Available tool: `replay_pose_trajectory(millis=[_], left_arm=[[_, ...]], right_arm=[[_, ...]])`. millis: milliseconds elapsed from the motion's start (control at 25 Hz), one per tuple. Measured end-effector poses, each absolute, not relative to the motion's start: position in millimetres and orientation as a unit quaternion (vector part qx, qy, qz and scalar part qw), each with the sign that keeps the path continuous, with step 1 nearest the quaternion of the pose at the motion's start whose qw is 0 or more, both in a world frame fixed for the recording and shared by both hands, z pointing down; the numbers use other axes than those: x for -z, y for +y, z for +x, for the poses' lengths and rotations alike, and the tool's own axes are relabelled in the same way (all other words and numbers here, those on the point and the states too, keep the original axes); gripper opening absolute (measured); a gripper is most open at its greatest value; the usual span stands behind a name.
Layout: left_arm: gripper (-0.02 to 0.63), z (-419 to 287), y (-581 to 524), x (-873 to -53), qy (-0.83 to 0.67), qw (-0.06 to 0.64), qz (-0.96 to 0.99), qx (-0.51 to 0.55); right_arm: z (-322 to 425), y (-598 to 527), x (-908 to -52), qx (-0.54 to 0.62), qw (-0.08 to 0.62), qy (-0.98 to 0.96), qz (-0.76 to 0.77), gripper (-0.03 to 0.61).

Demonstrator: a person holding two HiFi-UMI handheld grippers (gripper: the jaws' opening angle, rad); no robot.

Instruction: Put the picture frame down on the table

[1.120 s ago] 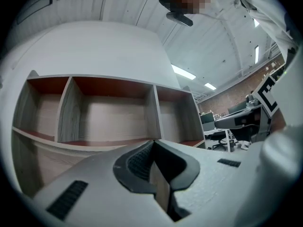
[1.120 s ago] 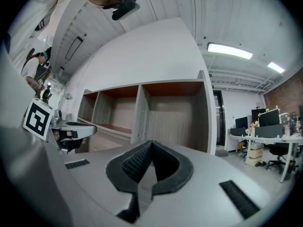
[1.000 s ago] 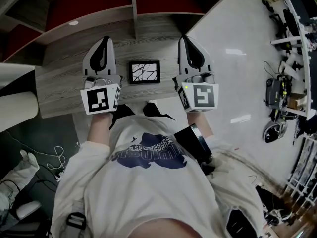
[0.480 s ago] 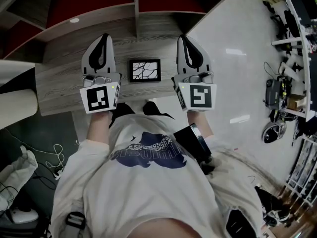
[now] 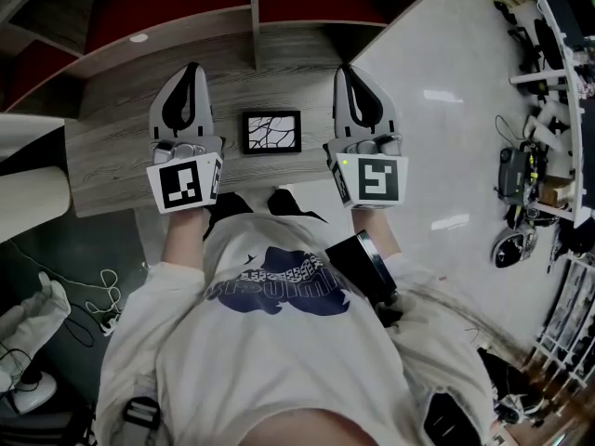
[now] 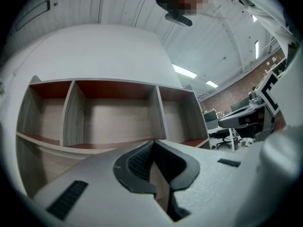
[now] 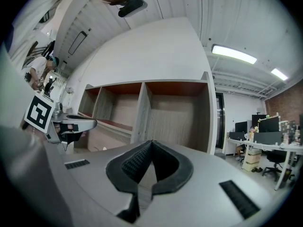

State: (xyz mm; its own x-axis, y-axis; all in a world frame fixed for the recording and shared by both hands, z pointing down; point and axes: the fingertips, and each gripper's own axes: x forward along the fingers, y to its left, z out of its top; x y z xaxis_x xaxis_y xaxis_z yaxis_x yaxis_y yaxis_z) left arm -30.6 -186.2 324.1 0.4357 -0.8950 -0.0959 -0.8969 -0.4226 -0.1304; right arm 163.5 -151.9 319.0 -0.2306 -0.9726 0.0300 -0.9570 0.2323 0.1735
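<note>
A small black picture frame (image 5: 271,132) with a white branching pattern lies flat on the grey wooden table (image 5: 112,151), between my two grippers. My left gripper (image 5: 192,71) hovers to the frame's left with its jaws shut and nothing held. My right gripper (image 5: 343,71) is to the frame's right, also shut and empty. In the left gripper view the left gripper (image 6: 152,142) has its tips touching, and in the right gripper view the right gripper (image 7: 151,142) has its tips together. The frame shows in neither gripper view.
A wooden shelf unit (image 5: 251,7) with red-backed compartments stands along the table's far edge; it fills the left gripper view (image 6: 113,117) and the right gripper view (image 7: 147,108). The table's right end (image 5: 372,45) borders open floor. Office desks and chairs (image 7: 265,150) stand further off.
The left gripper has shifted slightly to the left and forward. The frame and the right gripper stay where they were.
</note>
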Motion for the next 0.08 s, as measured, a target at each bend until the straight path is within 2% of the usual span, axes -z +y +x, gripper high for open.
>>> replay_pose_trajectory(millis=[80], left_arm=[[0.009, -31.4, -186.1, -323.7, 0.533, 0.081, -0.842, -0.007]], right_arm=[[163.4, -151.5, -319.3, 0.06, 0.067, -0.782, 0.617, -0.002]])
